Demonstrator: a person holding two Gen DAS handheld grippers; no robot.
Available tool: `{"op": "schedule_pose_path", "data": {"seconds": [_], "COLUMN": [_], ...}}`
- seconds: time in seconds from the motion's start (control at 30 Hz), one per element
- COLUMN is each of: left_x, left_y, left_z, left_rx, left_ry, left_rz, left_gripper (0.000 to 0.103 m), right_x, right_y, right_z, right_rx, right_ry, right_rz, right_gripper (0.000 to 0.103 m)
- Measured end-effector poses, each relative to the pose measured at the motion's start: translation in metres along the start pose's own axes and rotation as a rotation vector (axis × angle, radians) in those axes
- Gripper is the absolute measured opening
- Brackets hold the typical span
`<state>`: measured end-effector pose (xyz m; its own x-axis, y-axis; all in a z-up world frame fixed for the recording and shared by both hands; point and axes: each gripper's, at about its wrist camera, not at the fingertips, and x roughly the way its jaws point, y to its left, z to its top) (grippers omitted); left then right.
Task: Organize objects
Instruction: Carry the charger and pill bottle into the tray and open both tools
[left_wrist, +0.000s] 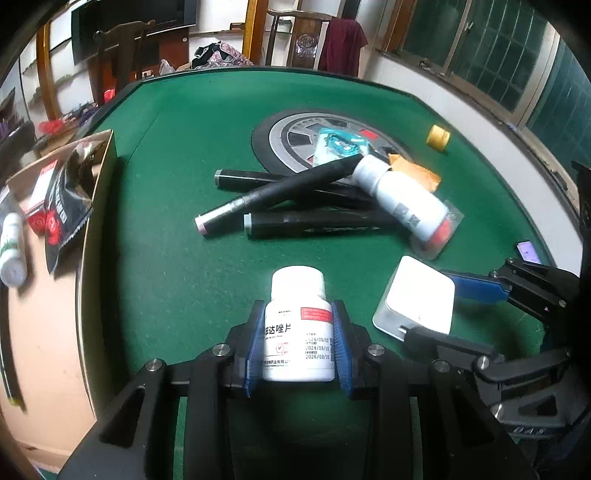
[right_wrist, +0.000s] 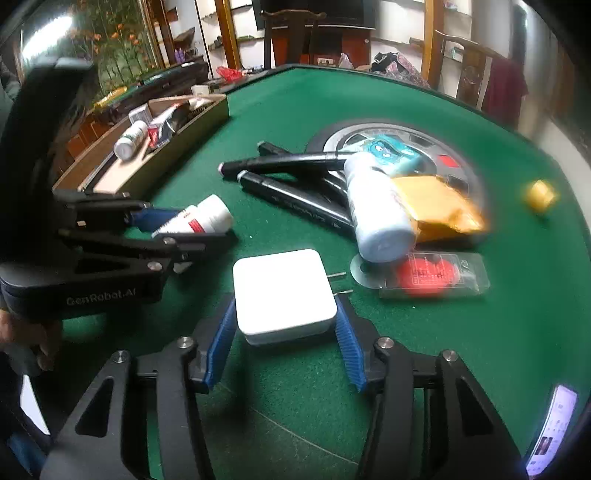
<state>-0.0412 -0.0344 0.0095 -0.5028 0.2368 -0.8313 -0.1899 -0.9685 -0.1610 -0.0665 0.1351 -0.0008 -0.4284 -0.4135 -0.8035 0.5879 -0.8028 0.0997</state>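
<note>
My left gripper (left_wrist: 298, 306) is shut on a white pill bottle (left_wrist: 299, 347) with a red-marked label, its cap pointing away over the green felt table (left_wrist: 177, 258). In the right wrist view that bottle (right_wrist: 207, 218) lies between the left gripper's (right_wrist: 207, 227) jaws. My right gripper (right_wrist: 285, 300) is shut on a white square charger (right_wrist: 280, 288), a blue pad against each side and its prongs pointing right. From the left wrist view the charger (left_wrist: 417, 295) looks tilted in the right gripper (left_wrist: 424, 302). A cardboard box (left_wrist: 99, 192) at the left holds a black packet, a small white bottle and a red carton.
A pile in mid-table has several black markers (left_wrist: 280, 192), a lying white bottle (left_wrist: 402, 195), an orange packet (right_wrist: 436, 203) and a blue cartoon packet (left_wrist: 341, 144) over a round dial (left_wrist: 291, 136). A red item in a clear blister (right_wrist: 428, 277), a yellow cap (left_wrist: 438, 137) and a lit phone (right_wrist: 554, 432) lie right.
</note>
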Motion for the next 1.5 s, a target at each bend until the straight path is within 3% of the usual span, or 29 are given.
{"op": "schedule_pose_path", "data": {"seconds": [0.4,0.97,1.27,1.5], "left_x": [-0.039,-0.094,-0.107,-0.102], "left_y": [0.012,0.072,0.114,0.143], "left_z": [-0.002,-0.013,-0.034,-0.051], "left_rx": [-0.062,-0.19,-0.276,-0.332], "left_ry": [-0.078,-0.192,-0.21,-0.195], "left_rz": [-0.044,0.004,0.045,0.055], "left_gripper": [0.029,0.029,0.03,0.03], "right_x": [-0.003,-0.019,-0.018,0.005], "right_y": [-0.001,0.004,0.051,0.097], "right_z": [0.001,0.014,0.047,0.081], "right_rx": [0.039,0.091,0.022,-0.027], "right_ry": [-0.018,-0.082,-0.108,-0.081], "right_rz": [0.024,0.087,0.157,0.223], "right_gripper": [0.05,0.05,0.05,0.05]}}
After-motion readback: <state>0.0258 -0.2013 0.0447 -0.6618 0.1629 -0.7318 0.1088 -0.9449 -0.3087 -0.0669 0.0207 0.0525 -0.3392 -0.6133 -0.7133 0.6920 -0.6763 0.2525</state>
